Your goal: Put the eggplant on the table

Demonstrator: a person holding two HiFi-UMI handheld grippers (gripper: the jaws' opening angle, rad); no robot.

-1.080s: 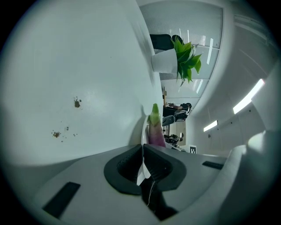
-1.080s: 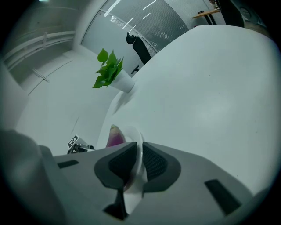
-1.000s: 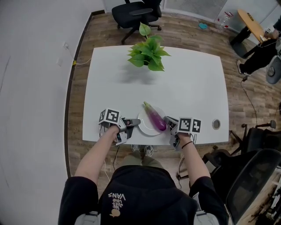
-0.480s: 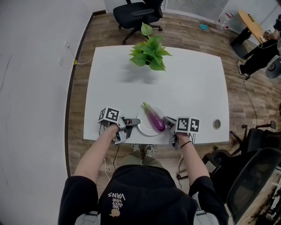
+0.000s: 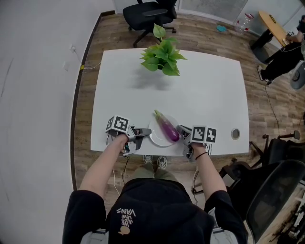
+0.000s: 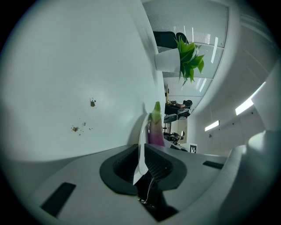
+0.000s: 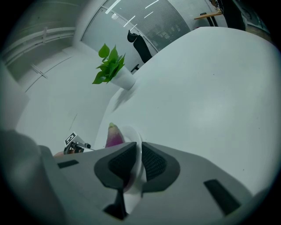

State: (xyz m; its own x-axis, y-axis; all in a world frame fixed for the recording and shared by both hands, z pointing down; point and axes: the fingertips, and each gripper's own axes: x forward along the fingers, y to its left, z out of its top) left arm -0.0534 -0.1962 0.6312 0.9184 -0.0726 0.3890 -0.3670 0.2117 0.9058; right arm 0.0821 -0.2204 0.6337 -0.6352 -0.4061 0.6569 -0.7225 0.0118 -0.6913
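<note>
A purple eggplant (image 5: 167,128) with a green stem lies on a small white plate (image 5: 155,137) near the front edge of the white table (image 5: 205,90). My left gripper (image 5: 142,133) is shut on the plate's left rim; the left gripper view shows the plate (image 6: 141,149) edge-on between the jaws, with the eggplant (image 6: 155,129) beyond. My right gripper (image 5: 181,131) is shut on the plate's right rim; in the right gripper view the plate (image 7: 134,169) runs between the jaws and the eggplant (image 7: 114,136) shows at its far side.
A potted green plant (image 5: 162,58) stands at the table's far middle. A round grommet (image 5: 234,134) sits in the table's front right corner. Office chairs (image 5: 147,14) stand beyond the table and at my right (image 5: 271,190). A person (image 5: 286,52) is at the far right.
The plate with the eggplant and both grippers have shifted very slightly; both grips stay the same.
</note>
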